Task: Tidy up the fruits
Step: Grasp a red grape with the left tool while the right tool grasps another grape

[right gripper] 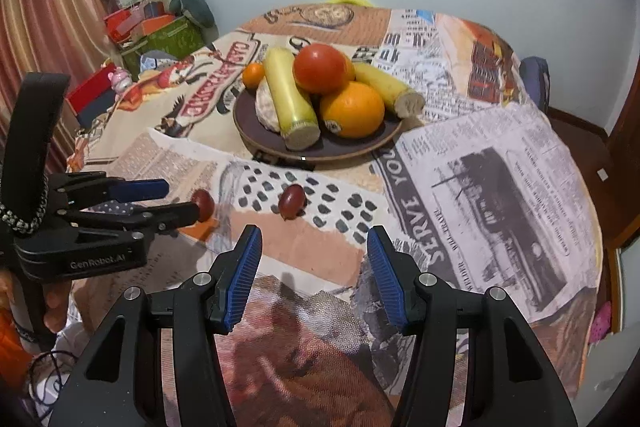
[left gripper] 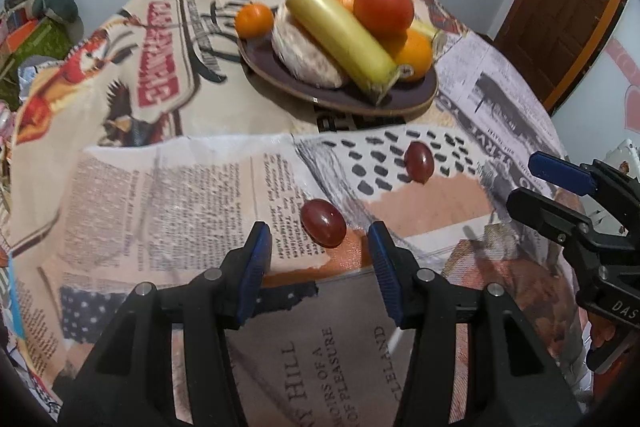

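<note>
Approach step: left hand-held gripper [left gripper: 320, 247], fingers apart, frames the near grape [left gripper: 323, 223] on the surface [left gripper: 160, 187] — closure follows, then transfer to the plate [left gripper: 416, 99]. Right hand-held gripper [right gripper: 314, 255] likewise apart, empty.

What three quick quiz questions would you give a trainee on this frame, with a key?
1. True or false: both grapes already lie on the plate.
2. Which gripper is closer to the near grape? A) left B) right
3. Fill in: both grippers' jaws are ____.

Key: 1. False; the near grape and the far grape lie on the tablecloth. 2. A; the left gripper frames it, the right gripper is further. 3. Open.
</note>
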Tool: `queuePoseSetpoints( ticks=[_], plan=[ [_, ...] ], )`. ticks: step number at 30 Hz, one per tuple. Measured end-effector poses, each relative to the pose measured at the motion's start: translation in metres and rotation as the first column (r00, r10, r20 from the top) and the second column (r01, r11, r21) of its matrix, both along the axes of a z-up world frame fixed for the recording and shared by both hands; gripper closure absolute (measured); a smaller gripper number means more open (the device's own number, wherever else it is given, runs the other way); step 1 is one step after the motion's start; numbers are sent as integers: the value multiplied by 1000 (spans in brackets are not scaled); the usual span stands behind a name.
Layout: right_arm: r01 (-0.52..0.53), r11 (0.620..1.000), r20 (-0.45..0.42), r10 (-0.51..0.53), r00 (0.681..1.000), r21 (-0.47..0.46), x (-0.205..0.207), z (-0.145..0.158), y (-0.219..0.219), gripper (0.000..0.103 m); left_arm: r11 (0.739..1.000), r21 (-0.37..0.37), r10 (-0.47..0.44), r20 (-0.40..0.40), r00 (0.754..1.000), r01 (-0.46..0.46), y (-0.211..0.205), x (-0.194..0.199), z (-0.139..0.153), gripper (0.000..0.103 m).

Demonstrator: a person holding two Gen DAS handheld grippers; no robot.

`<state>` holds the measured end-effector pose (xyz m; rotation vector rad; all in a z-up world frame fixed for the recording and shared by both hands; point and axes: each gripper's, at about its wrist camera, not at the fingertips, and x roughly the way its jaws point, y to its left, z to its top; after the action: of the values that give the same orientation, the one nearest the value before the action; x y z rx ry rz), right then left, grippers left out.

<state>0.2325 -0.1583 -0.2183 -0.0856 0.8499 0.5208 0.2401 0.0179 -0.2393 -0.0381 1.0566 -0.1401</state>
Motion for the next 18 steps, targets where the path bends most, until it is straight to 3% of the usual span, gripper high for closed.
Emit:
queuePoseSetpoints(
  ticks=[4, 6, 8, 18],
  plan=[
    [-4, 1000, -23, 4, 1000, -3, 5, -9, 2, 52, 1000, -5, 8, 15, 1000, -8, 2, 2, -4, 62],
    [-8, 1000, -30, 8, 1000, -4, 8, -12, 5, 52, 1000, -22, -2, 16, 1000, 2, 3, 3, -5, 75],
    [-17, 1000, -33, 17, 999, -1, 10, -13, 8, 52, 999, -32, -15, 18, 1000, 15, 3, 3, -5, 80],
    [-37, 999, -31, 37, 999, -1, 22, -18, 22, 52, 999, -41, -5, 52, 999, 7, 15, 6, 6, 81]
  ],
)
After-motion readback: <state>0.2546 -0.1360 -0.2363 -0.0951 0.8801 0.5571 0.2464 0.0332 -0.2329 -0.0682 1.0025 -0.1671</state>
